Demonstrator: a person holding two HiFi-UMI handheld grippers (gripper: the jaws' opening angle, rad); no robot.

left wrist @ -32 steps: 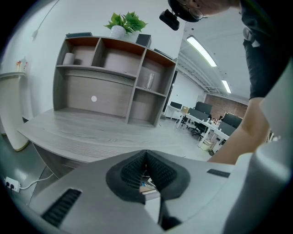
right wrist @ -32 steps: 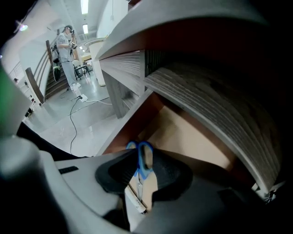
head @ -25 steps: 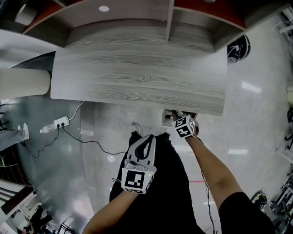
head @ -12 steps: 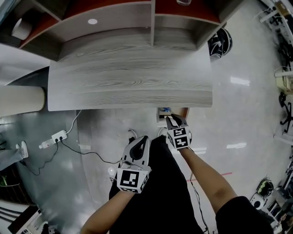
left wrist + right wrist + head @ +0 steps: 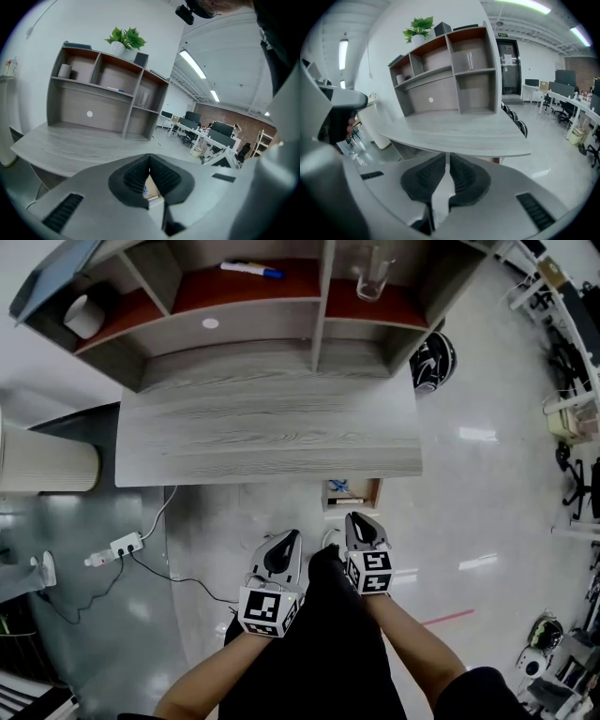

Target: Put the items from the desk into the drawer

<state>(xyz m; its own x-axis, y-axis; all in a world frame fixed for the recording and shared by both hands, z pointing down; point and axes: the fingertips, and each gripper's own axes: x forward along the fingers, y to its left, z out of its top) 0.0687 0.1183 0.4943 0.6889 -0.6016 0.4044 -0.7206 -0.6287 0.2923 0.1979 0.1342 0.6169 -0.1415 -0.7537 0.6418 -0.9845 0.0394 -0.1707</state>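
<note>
**Grippers shut short of open drawer**

Held left gripper [image 5: 285, 540] and right gripper [image 5: 360, 521] side by side above floor [image 5: 216, 512], both pointed toward desk [image 5: 272, 427] and well apart from it. Pressed left jaws together at the tips, with nothing between them. Pressed right jaws together likewise, only a thin slit showing between the pads, again with nothing held. Gripped each tool with a bare forearm, dark clothing [image 5: 319, 652] showing between the two.

Showed drawer [image 5: 351, 495] standing open under desk's right front edge, ahead of right gripper and apart from it. Caught blue item [image 5: 337, 486] lying inside drawer, too small to identify.

Showed shelf [image 5: 234, 343] standing along desk's back edge. Caught marker [image 5: 251, 269] lying flat in its middle compartment, blue cap to the right. Caught glass [image 5: 367, 273] upright in right compartment and white round item [image 5: 82, 315] in left compartment. Recorded plant [image 5: 124, 38] in a white pot on top of shelf, seen from left gripper view.

Showed power strip [image 5: 125, 545] on floor left of the grippers, with a black cable trailing from it toward the person. Showed pale column [image 5: 47, 460] just beside desk's left end. Recorded office desks and chairs in the background of both gripper views.
</note>
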